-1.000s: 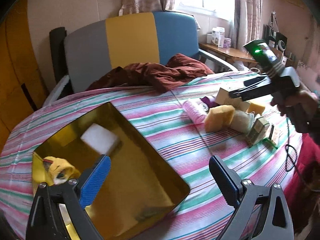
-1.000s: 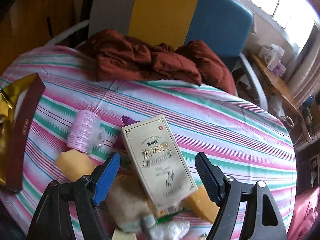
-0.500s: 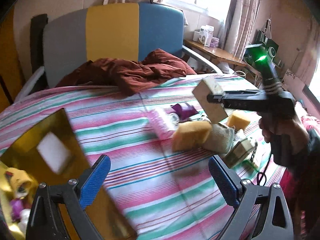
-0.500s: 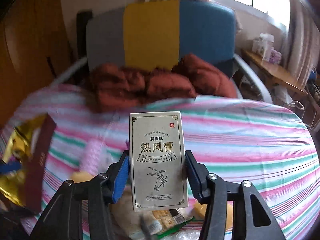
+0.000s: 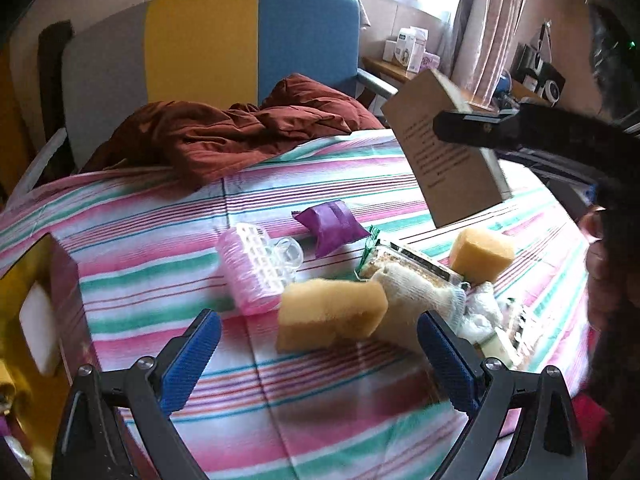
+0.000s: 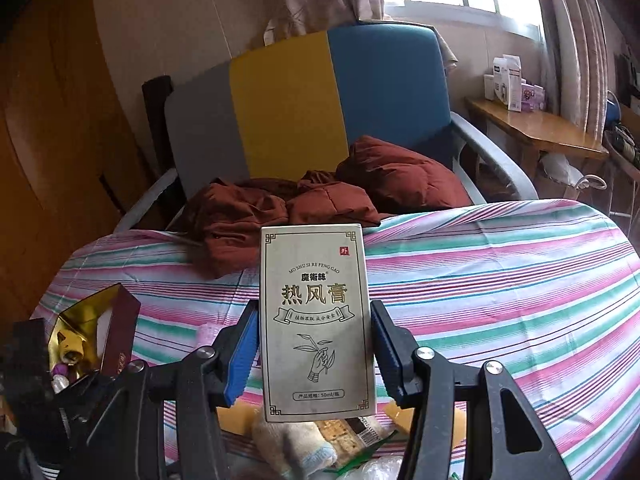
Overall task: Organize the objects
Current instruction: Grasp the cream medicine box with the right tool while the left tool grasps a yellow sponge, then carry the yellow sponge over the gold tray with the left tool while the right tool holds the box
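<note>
The flat beige cardboard box printed with Chinese characters (image 6: 318, 320) stands upright, lifted clear of the striped cloth, pinched by its two long edges in the right gripper (image 6: 314, 354), whose blue pads press its sides. The left gripper (image 5: 318, 354) hangs wide open and empty, low over the pink, green and white striped tablecloth (image 5: 260, 396) on the counter, just short of a yellow sponge block (image 5: 328, 314). To do this carry well, I would keep the squeeze steady, since the box is thin and could pivot or slip between the pads, and hold it upright. The likely goal is the gold-lined dark red open box (image 6: 100, 326) at the left edge; bring it in above the rim, lower it flat beside what already lies inside, then release. Farther off lie a pink hair roller (image 5: 256, 268), a purple packet (image 5: 334, 226) and a rust-brown quilted jacket (image 5: 224, 136).
</note>
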Action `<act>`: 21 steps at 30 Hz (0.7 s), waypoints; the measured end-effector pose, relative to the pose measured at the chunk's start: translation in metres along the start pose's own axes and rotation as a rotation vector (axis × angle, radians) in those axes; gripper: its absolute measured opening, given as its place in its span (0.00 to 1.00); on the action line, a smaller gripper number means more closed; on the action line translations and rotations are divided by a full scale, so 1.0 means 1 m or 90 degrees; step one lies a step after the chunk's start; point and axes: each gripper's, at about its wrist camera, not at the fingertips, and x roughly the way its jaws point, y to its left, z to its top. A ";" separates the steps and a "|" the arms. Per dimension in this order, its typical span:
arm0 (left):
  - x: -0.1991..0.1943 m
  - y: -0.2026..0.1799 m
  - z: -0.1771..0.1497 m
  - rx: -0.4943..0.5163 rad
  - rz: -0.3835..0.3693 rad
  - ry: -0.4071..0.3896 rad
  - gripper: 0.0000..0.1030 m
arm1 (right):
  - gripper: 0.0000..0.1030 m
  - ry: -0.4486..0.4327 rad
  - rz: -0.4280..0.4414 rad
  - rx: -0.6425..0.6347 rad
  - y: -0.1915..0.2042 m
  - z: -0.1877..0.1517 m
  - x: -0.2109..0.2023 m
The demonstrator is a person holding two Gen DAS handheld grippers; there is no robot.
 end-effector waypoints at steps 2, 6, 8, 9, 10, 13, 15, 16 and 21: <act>0.008 -0.003 0.002 0.008 0.009 0.000 0.93 | 0.52 0.001 -0.001 -0.005 0.000 -0.001 -0.002; 0.025 -0.002 0.002 0.015 0.003 0.027 0.65 | 0.52 0.001 0.006 -0.006 0.002 -0.003 -0.003; 0.029 0.000 -0.002 0.010 -0.012 0.036 0.57 | 0.52 0.000 0.007 -0.008 0.002 -0.003 -0.004; 0.027 0.001 -0.003 0.011 -0.020 0.032 0.54 | 0.52 0.000 0.008 -0.009 0.003 -0.003 -0.005; 0.024 -0.001 -0.004 0.018 -0.017 0.022 0.54 | 0.52 -0.001 0.012 -0.008 0.003 -0.004 -0.006; 0.013 -0.001 -0.007 0.025 -0.027 0.007 0.53 | 0.52 -0.004 0.026 -0.004 0.004 -0.004 -0.008; 0.005 0.001 -0.008 0.022 -0.035 0.001 0.53 | 0.52 -0.002 0.032 -0.008 0.006 -0.004 -0.008; 0.002 0.002 -0.008 0.020 -0.037 -0.001 0.53 | 0.52 -0.002 0.036 -0.010 0.007 -0.005 -0.008; -0.019 0.009 -0.007 0.015 -0.046 -0.014 0.53 | 0.52 0.005 0.080 -0.021 0.016 -0.007 -0.009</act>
